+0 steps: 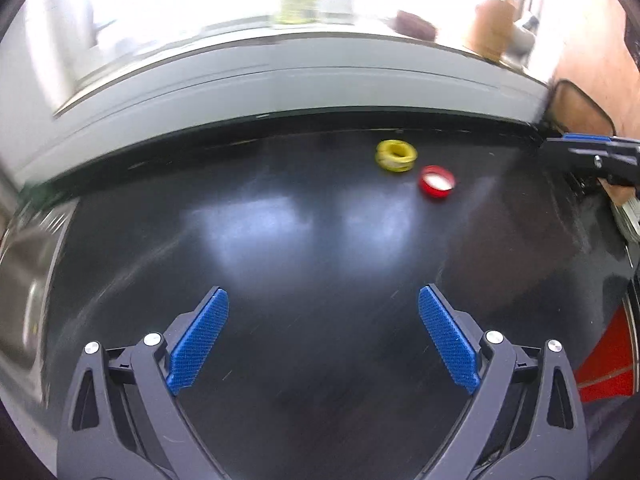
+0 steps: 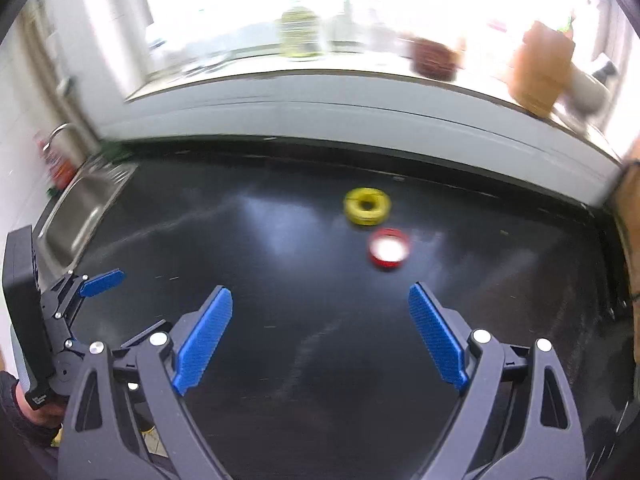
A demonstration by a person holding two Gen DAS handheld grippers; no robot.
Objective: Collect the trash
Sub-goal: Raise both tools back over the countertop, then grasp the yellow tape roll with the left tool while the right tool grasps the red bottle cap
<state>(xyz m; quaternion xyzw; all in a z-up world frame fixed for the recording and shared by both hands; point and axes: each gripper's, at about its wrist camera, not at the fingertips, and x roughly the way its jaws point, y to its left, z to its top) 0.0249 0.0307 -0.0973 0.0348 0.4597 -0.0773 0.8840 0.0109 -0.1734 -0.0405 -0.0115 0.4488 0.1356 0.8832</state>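
A yellow ring-shaped coil [image 1: 396, 155] and a red lid with a white inside [image 1: 437, 181] lie close together on the black countertop [image 1: 280, 240], far ahead of both grippers. My left gripper [image 1: 323, 300] is open and empty over the counter. My right gripper [image 2: 320, 298] is open and empty; the coil [image 2: 367, 205] and the lid [image 2: 388, 248] lie ahead of it, the lid nearer its right finger. The right gripper shows at the right edge of the left wrist view [image 1: 592, 152]. The left gripper shows at the lower left of the right wrist view [image 2: 100, 280].
A steel sink [image 2: 80, 208] is set in the counter at the left. Behind the counter runs a white sill with a bottle [image 2: 298, 28], a dark pot [image 2: 434, 60] and a brown box [image 2: 540, 68]. A red object [image 1: 608, 360] sits past the counter's right edge.
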